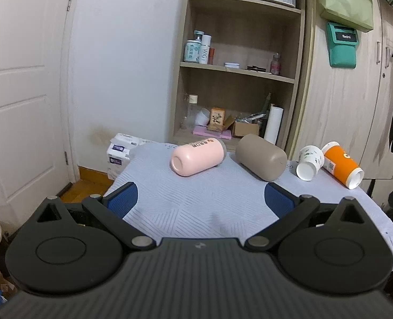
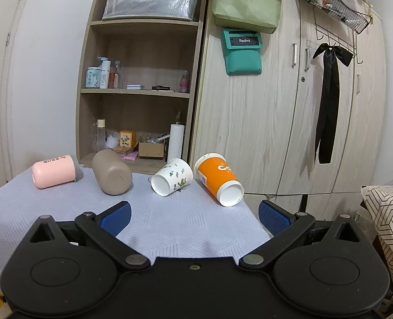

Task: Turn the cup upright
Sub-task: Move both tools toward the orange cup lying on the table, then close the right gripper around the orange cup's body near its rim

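Several cups lie on their sides in a row at the far end of a table with a pale blue cloth [image 1: 196, 202]. From left to right: a pink cup [image 1: 197, 156] [image 2: 54, 171], a taupe cup [image 1: 261, 156] [image 2: 111, 172], a white floral paper cup [image 1: 309, 162] [image 2: 171, 176] and an orange paper cup [image 1: 342, 163] [image 2: 217, 179]. My left gripper [image 1: 200, 199] is open and empty, short of the pink and taupe cups. My right gripper [image 2: 195, 216] is open and empty, short of the white and orange cups.
A wooden shelf unit [image 2: 140, 90] with bottles and boxes stands behind the table, beside a wardrobe [image 2: 289, 106]. A white door [image 1: 23, 93] is at the left. The table's right edge runs close by the orange cup. A patterned chair [image 2: 388, 212] stands at the right.
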A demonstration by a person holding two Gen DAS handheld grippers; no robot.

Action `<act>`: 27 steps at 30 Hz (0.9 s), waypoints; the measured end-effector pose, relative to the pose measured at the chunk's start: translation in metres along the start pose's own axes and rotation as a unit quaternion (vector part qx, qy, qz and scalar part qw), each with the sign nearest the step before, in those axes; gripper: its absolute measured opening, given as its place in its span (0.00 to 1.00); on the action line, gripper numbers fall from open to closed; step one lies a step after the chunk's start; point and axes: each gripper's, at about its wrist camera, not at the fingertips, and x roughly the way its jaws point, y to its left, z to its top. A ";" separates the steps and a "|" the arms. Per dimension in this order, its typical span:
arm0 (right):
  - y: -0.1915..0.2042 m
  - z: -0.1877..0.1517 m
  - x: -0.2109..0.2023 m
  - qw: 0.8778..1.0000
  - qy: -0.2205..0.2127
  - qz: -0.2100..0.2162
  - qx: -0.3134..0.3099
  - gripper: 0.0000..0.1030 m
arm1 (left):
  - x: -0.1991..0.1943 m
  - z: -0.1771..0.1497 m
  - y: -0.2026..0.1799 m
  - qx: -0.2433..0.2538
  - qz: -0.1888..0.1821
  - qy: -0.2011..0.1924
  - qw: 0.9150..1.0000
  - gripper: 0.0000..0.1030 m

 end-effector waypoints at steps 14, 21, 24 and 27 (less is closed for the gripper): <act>-0.001 -0.004 0.010 1.000 0.015 0.002 0.000 1.00 | -0.004 0.001 -0.006 0.009 -0.034 0.025 0.999 1.00; -0.003 -0.007 0.014 1.000 0.024 0.012 0.002 1.00 | 0.003 0.000 -0.020 0.031 -0.039 0.061 0.997 1.00; -0.011 -0.002 0.012 0.998 0.029 0.049 0.021 1.00 | 0.009 0.008 -0.030 0.029 -0.037 0.093 0.995 1.00; -0.020 0.005 0.011 0.996 0.035 0.085 0.022 1.00 | 0.013 0.021 -0.046 0.048 -0.027 0.105 0.993 1.00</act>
